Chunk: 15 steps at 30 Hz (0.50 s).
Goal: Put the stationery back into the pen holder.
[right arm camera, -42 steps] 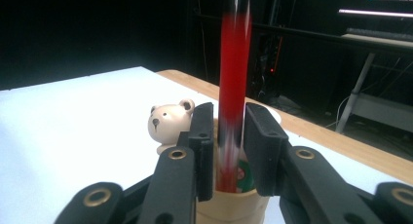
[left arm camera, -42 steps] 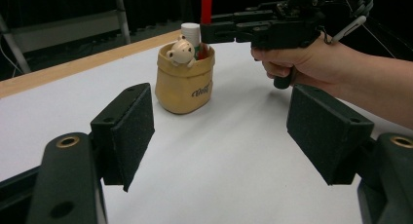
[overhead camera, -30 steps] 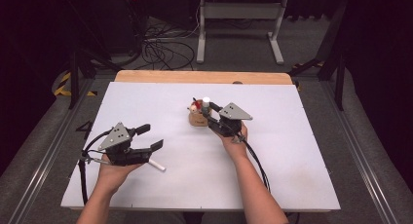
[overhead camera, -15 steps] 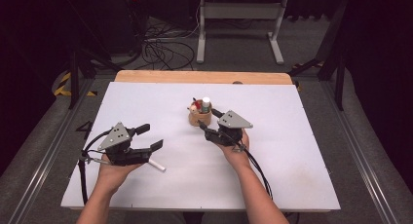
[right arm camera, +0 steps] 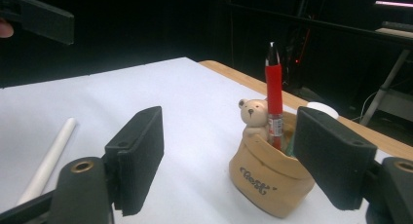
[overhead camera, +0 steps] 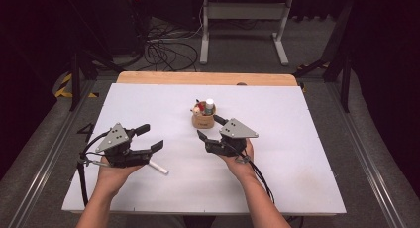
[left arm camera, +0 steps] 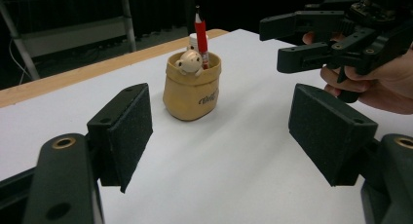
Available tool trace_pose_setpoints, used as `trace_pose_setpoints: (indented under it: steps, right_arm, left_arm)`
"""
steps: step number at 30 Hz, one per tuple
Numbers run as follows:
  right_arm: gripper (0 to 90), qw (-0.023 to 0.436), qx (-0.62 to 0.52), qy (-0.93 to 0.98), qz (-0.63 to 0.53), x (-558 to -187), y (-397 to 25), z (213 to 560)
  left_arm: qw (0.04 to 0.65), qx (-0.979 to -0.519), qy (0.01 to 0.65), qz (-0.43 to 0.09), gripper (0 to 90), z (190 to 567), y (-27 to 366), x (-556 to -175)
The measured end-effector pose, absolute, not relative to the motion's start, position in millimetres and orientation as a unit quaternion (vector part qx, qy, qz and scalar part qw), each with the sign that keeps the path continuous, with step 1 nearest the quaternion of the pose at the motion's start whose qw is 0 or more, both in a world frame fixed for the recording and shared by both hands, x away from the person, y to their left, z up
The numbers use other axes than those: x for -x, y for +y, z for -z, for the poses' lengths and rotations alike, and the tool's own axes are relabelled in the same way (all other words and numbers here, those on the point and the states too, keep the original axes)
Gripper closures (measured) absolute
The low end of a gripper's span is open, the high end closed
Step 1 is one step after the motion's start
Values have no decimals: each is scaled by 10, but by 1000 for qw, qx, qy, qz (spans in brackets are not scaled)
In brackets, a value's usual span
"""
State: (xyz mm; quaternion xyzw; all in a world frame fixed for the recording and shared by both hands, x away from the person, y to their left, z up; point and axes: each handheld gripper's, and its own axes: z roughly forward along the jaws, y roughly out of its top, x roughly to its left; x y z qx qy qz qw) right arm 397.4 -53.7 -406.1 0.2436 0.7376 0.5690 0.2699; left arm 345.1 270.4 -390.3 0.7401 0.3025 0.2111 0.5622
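Both tongs gape empty, the right gripper (overhead camera: 210,133) just beside the tan holder (overhead camera: 203,120) mid-table, the left gripper (overhead camera: 148,138) near a white stick (overhead camera: 158,168), which looks light, stiff and best pinched mid-length.

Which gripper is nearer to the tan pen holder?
The right. The right gripper sits just in front of the tan pen holder, jaws open. The left gripper is farther off, to the holder's left, beside the white stick.
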Motion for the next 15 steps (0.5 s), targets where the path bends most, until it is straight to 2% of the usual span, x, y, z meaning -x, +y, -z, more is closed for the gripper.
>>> trace_pose_setpoints:
  steps: [15]
  right_arm:
    - [250,258,-227,745,-572,-3915,-377,4032]
  left_arm:
    - [565,-733,310,-218,248,3887,2815,-3454]
